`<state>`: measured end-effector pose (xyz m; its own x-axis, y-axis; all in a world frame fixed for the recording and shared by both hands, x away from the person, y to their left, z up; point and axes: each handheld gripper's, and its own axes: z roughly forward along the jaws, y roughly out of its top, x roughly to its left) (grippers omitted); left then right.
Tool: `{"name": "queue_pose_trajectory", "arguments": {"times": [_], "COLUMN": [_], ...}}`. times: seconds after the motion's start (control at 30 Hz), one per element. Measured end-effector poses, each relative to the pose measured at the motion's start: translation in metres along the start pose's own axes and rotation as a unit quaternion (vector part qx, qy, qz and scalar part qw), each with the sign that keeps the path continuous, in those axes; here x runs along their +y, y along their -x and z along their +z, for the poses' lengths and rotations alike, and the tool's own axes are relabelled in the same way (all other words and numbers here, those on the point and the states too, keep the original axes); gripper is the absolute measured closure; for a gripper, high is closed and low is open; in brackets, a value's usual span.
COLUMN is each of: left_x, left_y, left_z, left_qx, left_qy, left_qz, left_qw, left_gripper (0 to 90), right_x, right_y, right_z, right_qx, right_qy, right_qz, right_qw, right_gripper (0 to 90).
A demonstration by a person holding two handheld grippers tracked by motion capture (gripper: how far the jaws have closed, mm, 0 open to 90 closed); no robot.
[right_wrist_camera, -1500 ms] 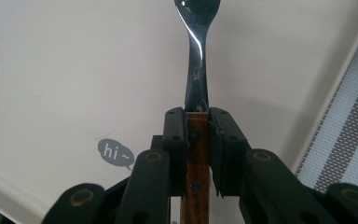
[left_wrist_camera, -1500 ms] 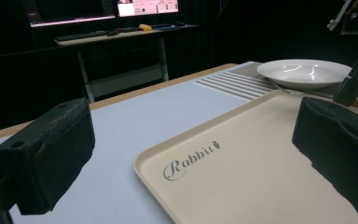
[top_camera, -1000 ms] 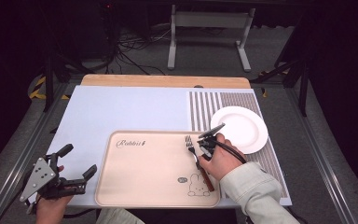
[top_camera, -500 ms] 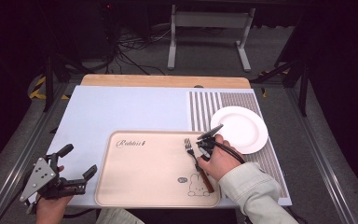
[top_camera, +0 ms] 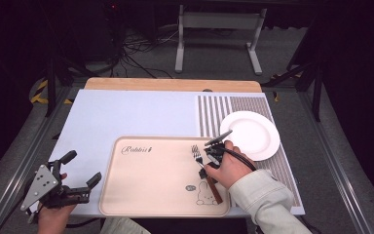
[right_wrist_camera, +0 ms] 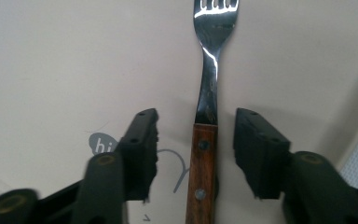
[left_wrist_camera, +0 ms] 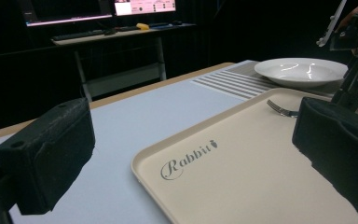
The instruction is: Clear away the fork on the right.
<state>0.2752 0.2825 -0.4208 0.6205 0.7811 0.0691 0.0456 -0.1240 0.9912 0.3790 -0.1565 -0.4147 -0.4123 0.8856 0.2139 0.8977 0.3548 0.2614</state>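
Observation:
A fork (right_wrist_camera: 207, 93) with a wooden handle lies flat on the beige tray (top_camera: 151, 185), tines pointing away from me. My right gripper (right_wrist_camera: 196, 126) points down over it. Its jaws have just been opening and now stand on either side of the handle with a gap on both sides, so neither pad touches it. In the high view the right gripper (top_camera: 205, 169) is at the tray's right part, over the fork (top_camera: 197, 157). My left gripper (top_camera: 83, 167) rests open off the tray's left edge with nothing in it. The left gripper view looks across the tray (left_wrist_camera: 223, 177) to the fork (left_wrist_camera: 282, 109).
A white plate (top_camera: 249, 134) sits on the striped mat (top_camera: 214, 109) just right of the tray, close behind my right hand. A pale blue mat (top_camera: 126, 114) covers the table beyond the tray. Table edges and dark floor lie on either side.
The right gripper's jaws have spread apart around the fork handle, letting it lie on the tray. Both hands stay where they were.

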Motion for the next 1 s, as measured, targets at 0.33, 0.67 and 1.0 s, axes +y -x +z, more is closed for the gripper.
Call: {"name": "queue_pose_trajectory", "arguments": {"times": [0.33, 0.67, 1.0], "left_x": [0.0, -0.001, -0.001], "left_y": [0.0, 0.0, 0.0], "left_z": [0.001, 0.001, 0.001], "left_qx": [-0.004, -0.002, -0.001], "left_qy": [-0.001, -0.001, -0.002], "left_qz": [-0.001, -0.001, -0.003], "left_qw": [1.0, 1.0, 1.0], "left_gripper": [0.0, 0.0, 0.0], "right_x": [0.007, 0.022, 0.031], "right_y": [0.0, 0.01, 0.028], "right_z": [-0.007, -0.016, -0.002], "right_qx": [0.022, 0.059, 0.083], "right_qy": [0.115, 0.189, 0.193], "right_qz": [-0.118, -0.259, -0.278], "right_qw": [0.9861, 0.9452, 0.9374], "right_gripper": [19.8, 71.4, 90.0]}}
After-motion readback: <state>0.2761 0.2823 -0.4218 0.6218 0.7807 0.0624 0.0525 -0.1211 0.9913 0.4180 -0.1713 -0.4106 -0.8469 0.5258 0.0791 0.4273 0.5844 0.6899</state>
